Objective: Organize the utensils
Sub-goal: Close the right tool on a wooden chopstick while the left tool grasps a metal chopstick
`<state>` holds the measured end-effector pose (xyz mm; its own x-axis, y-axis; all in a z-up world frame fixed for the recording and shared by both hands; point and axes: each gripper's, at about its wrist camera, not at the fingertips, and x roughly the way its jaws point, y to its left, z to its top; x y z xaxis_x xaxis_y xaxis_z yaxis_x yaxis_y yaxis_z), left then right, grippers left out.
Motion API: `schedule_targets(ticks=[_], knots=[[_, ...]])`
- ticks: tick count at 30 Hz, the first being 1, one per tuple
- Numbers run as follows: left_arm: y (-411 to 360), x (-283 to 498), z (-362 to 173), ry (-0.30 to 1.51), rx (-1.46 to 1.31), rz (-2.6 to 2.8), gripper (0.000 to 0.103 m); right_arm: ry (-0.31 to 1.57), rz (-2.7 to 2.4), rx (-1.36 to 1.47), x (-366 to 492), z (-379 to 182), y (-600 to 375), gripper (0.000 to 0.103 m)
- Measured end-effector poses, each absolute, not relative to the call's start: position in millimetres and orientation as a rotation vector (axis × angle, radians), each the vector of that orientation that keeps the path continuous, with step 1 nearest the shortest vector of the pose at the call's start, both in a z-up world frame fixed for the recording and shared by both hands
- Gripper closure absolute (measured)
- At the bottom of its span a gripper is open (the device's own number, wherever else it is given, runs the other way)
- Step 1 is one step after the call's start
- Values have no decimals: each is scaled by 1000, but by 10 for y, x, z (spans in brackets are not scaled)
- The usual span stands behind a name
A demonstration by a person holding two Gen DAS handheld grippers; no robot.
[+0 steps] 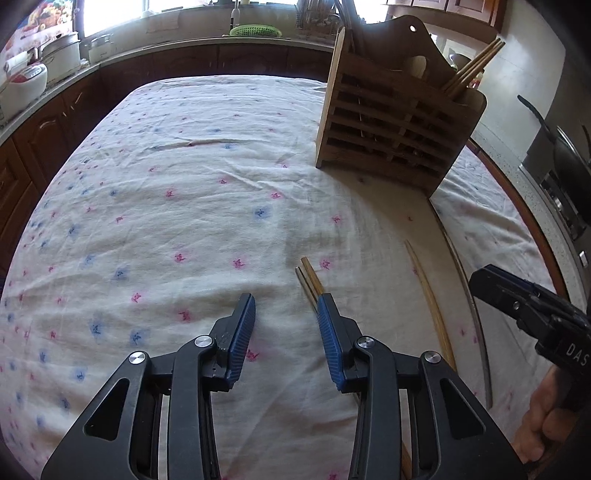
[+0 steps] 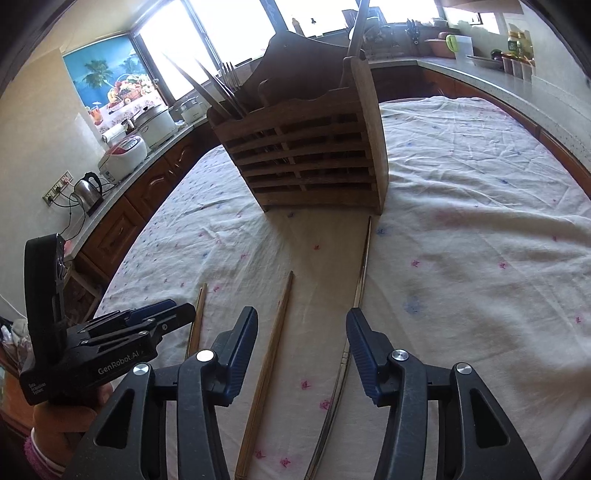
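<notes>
A slatted wooden utensil holder [image 1: 391, 122] stands on the flowered tablecloth and holds chopsticks and other utensils; it also shows in the right wrist view [image 2: 310, 151]. Loose chopsticks lie on the cloth: a pair [image 1: 310, 278] partly under my left gripper's right finger, one wooden stick [image 1: 430, 295] and one long metal stick [image 1: 469, 288]. In the right wrist view the wooden chopstick [image 2: 273, 354] and the metal one [image 2: 360, 280] lie between and ahead of the fingers. My left gripper [image 1: 286, 302] is open and empty. My right gripper [image 2: 301, 317] is open and empty.
The tablecloth [image 1: 184, 221] covers the table. Kitchen counters surround it, with rice cookers [image 2: 125, 155], a kettle [image 2: 88, 190] and a green basket [image 1: 255, 30]. A pan [image 1: 561, 147] sits at the right. The other gripper shows at each view's edge [image 1: 535, 314] [image 2: 110, 339].
</notes>
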<state>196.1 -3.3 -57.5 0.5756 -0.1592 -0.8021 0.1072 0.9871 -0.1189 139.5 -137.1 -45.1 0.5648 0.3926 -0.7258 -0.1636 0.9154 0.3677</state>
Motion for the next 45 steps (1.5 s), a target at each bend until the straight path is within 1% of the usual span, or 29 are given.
schedule_targets(ticks=[5,7,11,13,14,19,22,27,29,30,31,36,40,45], knots=[[-77,2046,-560,972,-38,-161,68,910,328,282,1417,-443,-1379,52],[-126,2088,-571,973,6,-158,71,914,329,282,1433,-447,-1374,52],[-159,1986,-584,957,118,-194,73,921,338,272,1434,-443,-1363,57],[-74,1930,-571,959,107,-246,82,926,349,257,1452,-441,-1336,60],[-24,1909,-566,958,93,-270,84,931,360,247,1461,-441,-1308,62],[122,1900,-547,997,-4,-273,84,960,383,159,1583,-494,-1066,65],[96,1926,-547,1009,-33,-233,83,998,371,101,1711,-592,-934,74],[-10,1990,-575,972,-16,-198,84,980,339,-28,1772,-624,-766,78],[-39,2008,-582,955,-1,-200,89,969,324,-56,1769,-627,-756,90],[-43,2019,-588,949,8,-198,92,968,328,-50,1765,-629,-769,93],[-41,2025,-588,945,9,-205,93,968,331,-46,1762,-629,-779,95],[16,2037,-568,954,-23,-248,99,971,357,23,1703,-576,-870,98],[48,1932,-434,918,-28,-262,100,933,387,105,1585,-378,-990,98],[120,1750,-89,841,-72,-293,100,839,401,160,1395,17,-1160,98]])
